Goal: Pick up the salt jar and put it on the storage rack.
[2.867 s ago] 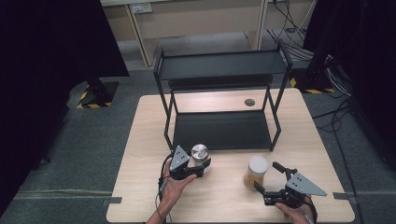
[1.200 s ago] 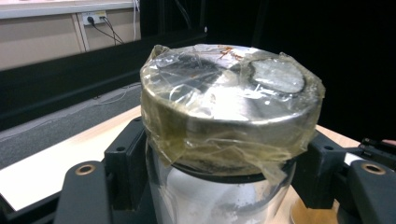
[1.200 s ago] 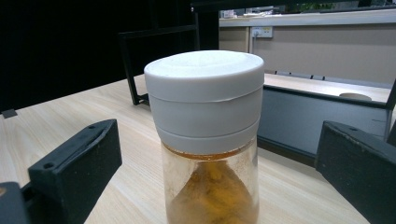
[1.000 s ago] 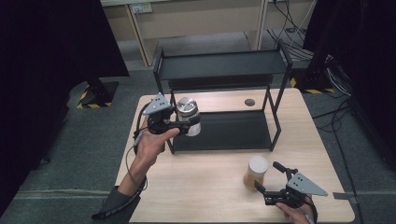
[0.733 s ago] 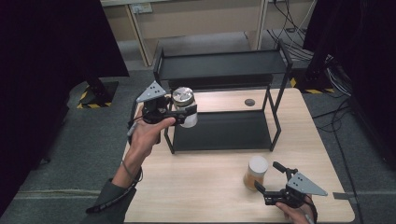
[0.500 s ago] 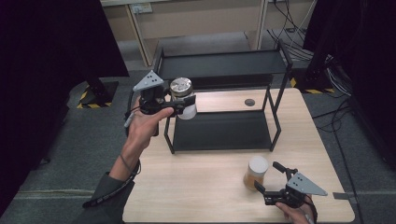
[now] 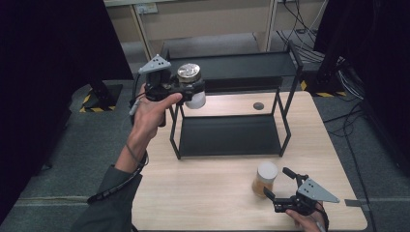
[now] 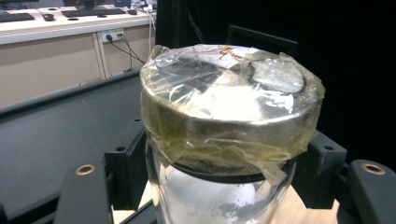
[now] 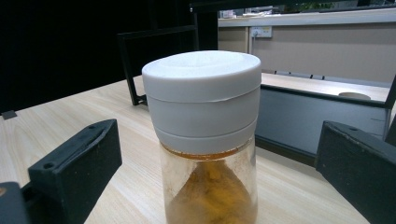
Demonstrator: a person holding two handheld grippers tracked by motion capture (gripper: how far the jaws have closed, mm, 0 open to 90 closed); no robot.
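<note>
Glass jar base cut off below left hand-held gripper.

Left gripper carried the metal-lidded jar off the table's near-left area, up and back. It's now raised at the left end of the black shelf rack, level with the top shelf.

- Glass jar: clear, with whitish contents; silver metal lid wrapped in yellowed clear tape.
- Spice jar: clear, with orange-brown powder; white cap.
- Shelf rack: black.
- Table: pale wood grain.
- Gripper plates: grey, on black bodies.
- Sleeve: grey-green.
</note>
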